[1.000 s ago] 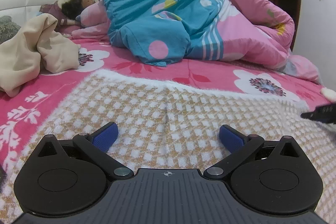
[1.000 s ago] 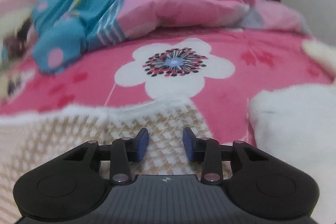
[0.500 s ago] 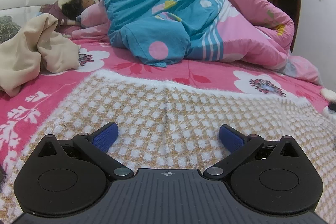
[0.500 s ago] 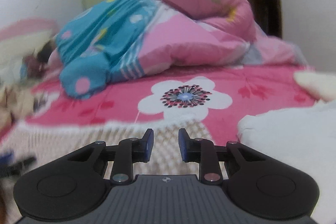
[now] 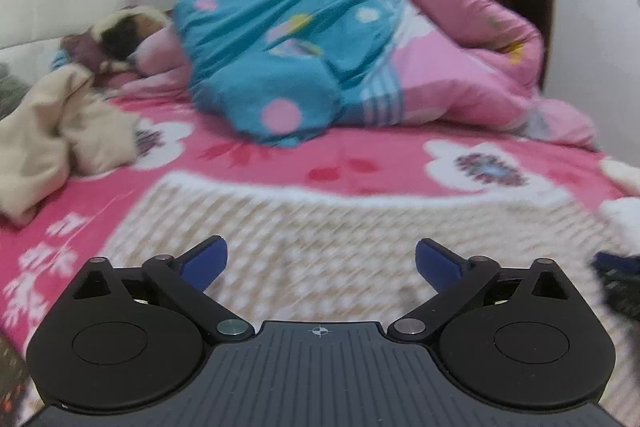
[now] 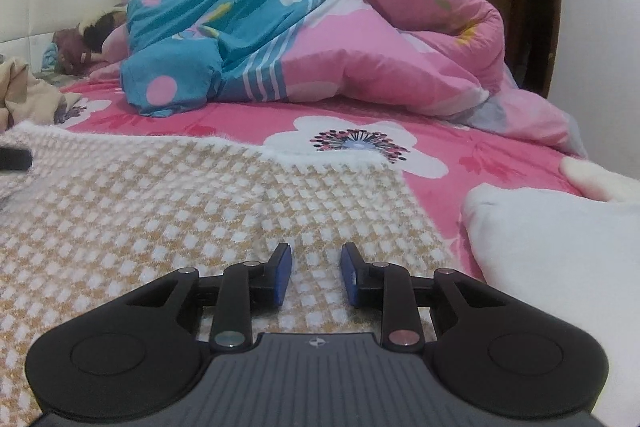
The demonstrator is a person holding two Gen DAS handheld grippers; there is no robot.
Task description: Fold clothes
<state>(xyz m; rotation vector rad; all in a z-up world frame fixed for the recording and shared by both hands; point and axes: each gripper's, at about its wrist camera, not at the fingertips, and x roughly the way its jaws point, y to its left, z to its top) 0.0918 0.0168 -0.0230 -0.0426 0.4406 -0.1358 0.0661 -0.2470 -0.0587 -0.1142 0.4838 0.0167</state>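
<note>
no readable text anywhere — just a tiny crosshair mark (not letters) on each gripper body.

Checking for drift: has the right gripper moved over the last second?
Yes. The right gripper has pulled back and leftward: the sheet's white flower now sits farther off, and far more checkered garment shows.

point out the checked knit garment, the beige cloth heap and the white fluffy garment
checked knit garment [image 6: 168, 211]: right wrist view, middle of its flat spread.
beige cloth heap [image 5: 56, 131]: left wrist view, middle of the crumpled pile at the left.
white fluffy garment [image 6: 560, 247]: right wrist view, its broad upper surface at the right.
</note>
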